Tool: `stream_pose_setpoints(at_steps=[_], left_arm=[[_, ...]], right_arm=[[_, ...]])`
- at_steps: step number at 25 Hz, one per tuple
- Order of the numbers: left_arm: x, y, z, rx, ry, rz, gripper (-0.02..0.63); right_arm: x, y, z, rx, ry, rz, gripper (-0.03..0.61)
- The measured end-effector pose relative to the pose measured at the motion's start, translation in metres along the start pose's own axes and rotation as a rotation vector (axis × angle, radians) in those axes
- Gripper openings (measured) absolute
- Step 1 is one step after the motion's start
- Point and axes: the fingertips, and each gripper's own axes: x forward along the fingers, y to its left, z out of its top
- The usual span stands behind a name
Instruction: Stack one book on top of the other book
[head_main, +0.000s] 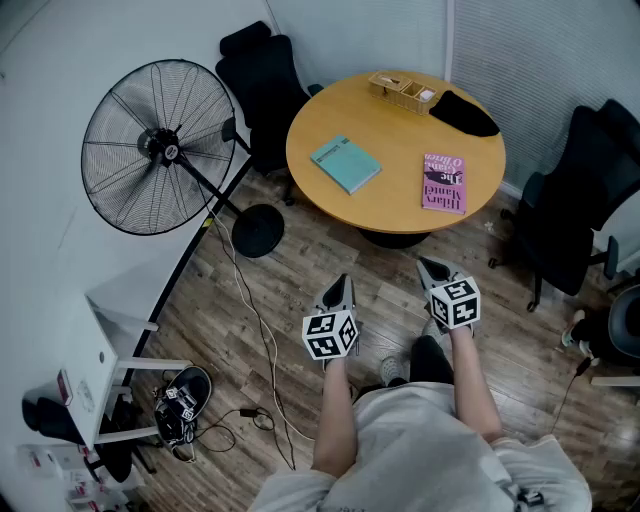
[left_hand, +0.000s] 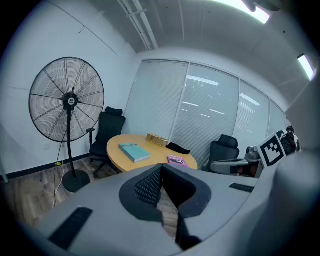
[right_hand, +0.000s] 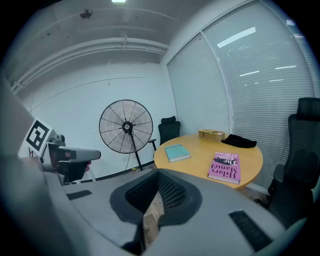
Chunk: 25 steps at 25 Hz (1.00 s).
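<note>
Head view: we are holding both forearms forward and low over the wood floor (head_main: 300, 260), short of the round table (head_main: 400, 130). The left gripper (head_main: 341, 285) and right gripper (head_main: 430, 268) are pointing toward it, clenched on nothing. The teal book (head_main: 345, 164) is lying flat at table left, long axis diagonal. The pink book (head_main: 444, 183) is lying by the near right edge, long axis running away from us, with bare tabletop between them. Left gripper view: jaws are meeting, empty, both books ahead. Right gripper view: jaws are meeting, empty, pink book nearer.
</note>
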Motion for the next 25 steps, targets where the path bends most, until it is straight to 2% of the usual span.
stream_pose_setpoints(at_steps=[9, 14, 23, 25], left_arm=[[0.009, 0.009, -0.001, 0.049, 0.025, 0.016, 0.027], [0.015, 0.024, 0.004, 0.007, 0.004, 0.027, 0.029], [0.06, 0.049, 0.017, 0.01, 0.029, 0.093, 0.031], [0.07, 0.055, 0.022, 0.0, 0.03, 0.109, 0.047]], right_arm=[[0.015, -0.003, 0.008, 0.022, -0.028, 0.002, 0.02], [0.034, -0.001, 0.01, 0.04, -0.022, 0.045, 0.021], [0.091, -0.029, 0.027, 0.069, -0.009, 0.094, 0.023], [0.103, -0.034, 0.035, 0.069, -0.007, 0.107, 0.026]])
